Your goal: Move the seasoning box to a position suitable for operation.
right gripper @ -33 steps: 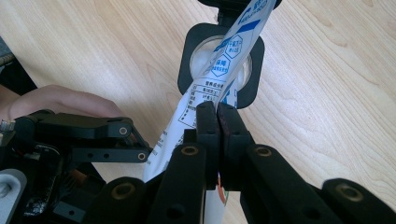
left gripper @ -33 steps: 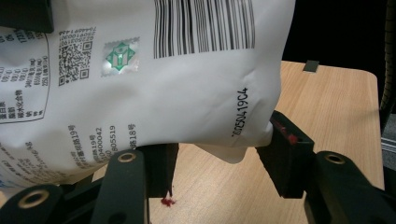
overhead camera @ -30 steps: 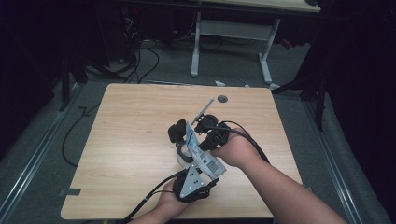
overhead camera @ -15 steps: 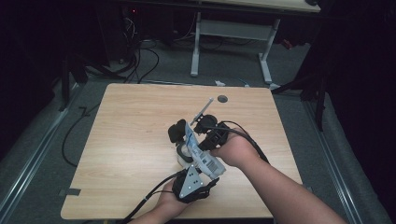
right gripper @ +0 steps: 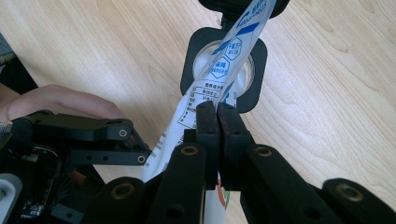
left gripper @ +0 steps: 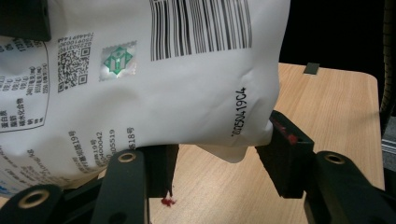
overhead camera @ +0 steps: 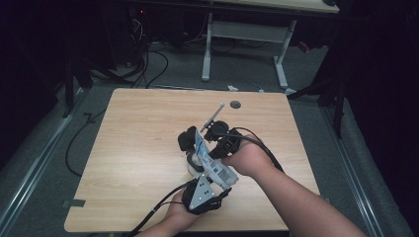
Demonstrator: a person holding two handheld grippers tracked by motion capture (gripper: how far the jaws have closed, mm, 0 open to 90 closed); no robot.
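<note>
A white plastic pouch [overhead camera: 210, 160] printed with a barcode, a small square code, a green emblem and blue lettering was held above the table [overhead camera: 133, 148], nearer its front edge and a little right of the middle. Its lower corner was creased and dented. The left gripper [left gripper: 217, 163] was clamped on that lower part, one pad pressed into each side of it. The right gripper [right gripper: 217, 116] was pinched together on a thin edge of the pouch. In the right gripper view a round white container [right gripper: 205, 56] in a black square frame stood on the table behind the pouch. Compared with the earlier pictures, nothing was seen to have shifted: pouch, hands and grippers were kept in place.
</note>
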